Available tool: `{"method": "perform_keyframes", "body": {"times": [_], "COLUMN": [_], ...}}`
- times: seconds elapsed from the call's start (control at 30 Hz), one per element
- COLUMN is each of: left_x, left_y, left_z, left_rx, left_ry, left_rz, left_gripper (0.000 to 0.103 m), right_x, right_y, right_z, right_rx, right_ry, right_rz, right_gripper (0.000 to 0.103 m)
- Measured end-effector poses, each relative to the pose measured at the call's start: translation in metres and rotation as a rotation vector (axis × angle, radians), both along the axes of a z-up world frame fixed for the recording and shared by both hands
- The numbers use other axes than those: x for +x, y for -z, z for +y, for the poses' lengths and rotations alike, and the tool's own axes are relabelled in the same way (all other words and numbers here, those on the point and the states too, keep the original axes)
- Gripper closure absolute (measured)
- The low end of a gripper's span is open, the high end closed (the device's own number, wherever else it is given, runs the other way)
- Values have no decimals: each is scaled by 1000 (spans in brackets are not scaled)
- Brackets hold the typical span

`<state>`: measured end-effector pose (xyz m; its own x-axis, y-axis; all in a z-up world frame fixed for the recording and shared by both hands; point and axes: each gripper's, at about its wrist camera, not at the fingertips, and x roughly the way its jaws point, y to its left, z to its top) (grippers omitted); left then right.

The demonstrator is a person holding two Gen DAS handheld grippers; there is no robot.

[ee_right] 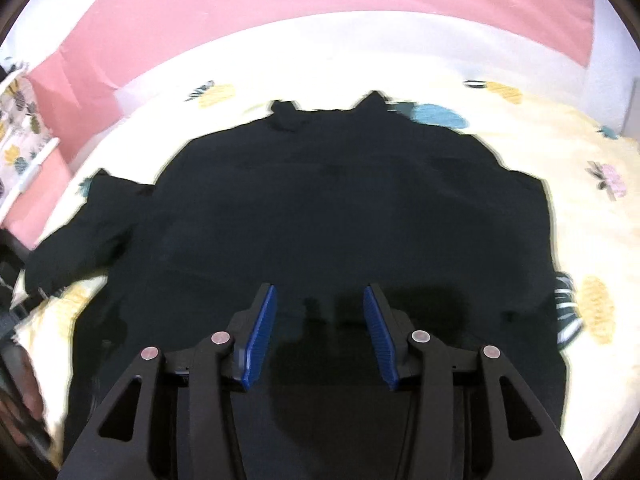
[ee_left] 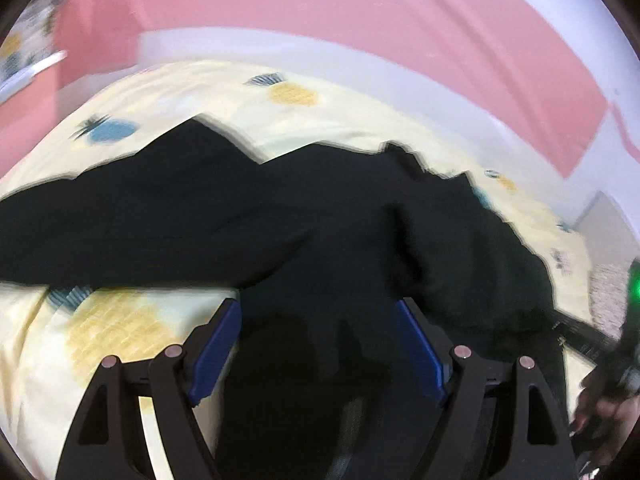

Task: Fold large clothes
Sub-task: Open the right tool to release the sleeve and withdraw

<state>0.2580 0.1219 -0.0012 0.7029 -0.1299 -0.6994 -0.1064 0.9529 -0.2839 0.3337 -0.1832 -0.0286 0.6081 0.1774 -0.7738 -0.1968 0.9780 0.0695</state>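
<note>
A large black garment (ee_right: 340, 208) lies spread on a pale yellow bedsheet with a pineapple print (ee_right: 592, 208). In the right wrist view its collar points away at the top and a sleeve (ee_right: 88, 216) stretches out to the left. My right gripper (ee_right: 320, 296) is open and empty, hovering over the garment's near part. In the left wrist view the same garment (ee_left: 280, 216) lies across the sheet (ee_left: 100, 332), one sleeve (ee_left: 100, 220) reaching left. My left gripper (ee_left: 320, 312) is open and empty over the garment's near edge. Both views are motion-blurred.
A pink and white wall (ee_right: 320, 4) runs behind the bed. A patterned pillow or cloth (ee_right: 20, 132) sits at the far left. The other gripper and a hand (ee_left: 616, 380) show at the right edge of the left wrist view.
</note>
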Motion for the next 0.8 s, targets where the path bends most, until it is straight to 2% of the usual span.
{"method": "perform_keyframes", "body": {"times": [0.17, 0.2, 0.23, 0.27, 0.3, 0.33, 0.37, 0.43, 0.5, 0.63, 0.8], "left_x": [57, 67, 77, 87, 96, 108, 118, 131, 134, 133, 125], "left_y": [-12, -10, -6, 0, 8, 19, 33, 57, 72, 70, 52], "left_z": [-65, -78, -91, -103, -112, -118, -120, -116, -109, -119, -110], "left_rx": [21, 29, 49, 76, 103, 126, 142, 149, 116, 177, 160], "left_ry": [125, 153, 178, 199, 211, 212, 202, 179, 172, 179, 182], "left_rz": [-46, -51, -52, -44, -28, -1, 33, 92, 81, 70, 102], "left_gripper": [23, 26, 40, 48, 61, 68, 70, 71, 69, 69, 69], "right_x": [14, 20, 27, 33, 42, 53, 62, 77, 89, 99, 87], "right_y": [2, 2, 3, 5, 8, 13, 17, 31, 48, 60, 35], "right_z": [-57, -69, -79, -87, -97, -107, -115, -128, -132, -123, -120], "right_rx": [-34, -38, -36, -33, -30, -19, -4, 34, 53, -24, 4], "right_ry": [87, 100, 111, 120, 138, 157, 174, 206, 197, 168, 202], "right_rz": [-8, -17, -22, -23, -22, -12, -1, 29, 60, 52, 52], "right_gripper": [57, 57, 57, 57, 57, 57, 57, 57, 57, 57, 56]}}
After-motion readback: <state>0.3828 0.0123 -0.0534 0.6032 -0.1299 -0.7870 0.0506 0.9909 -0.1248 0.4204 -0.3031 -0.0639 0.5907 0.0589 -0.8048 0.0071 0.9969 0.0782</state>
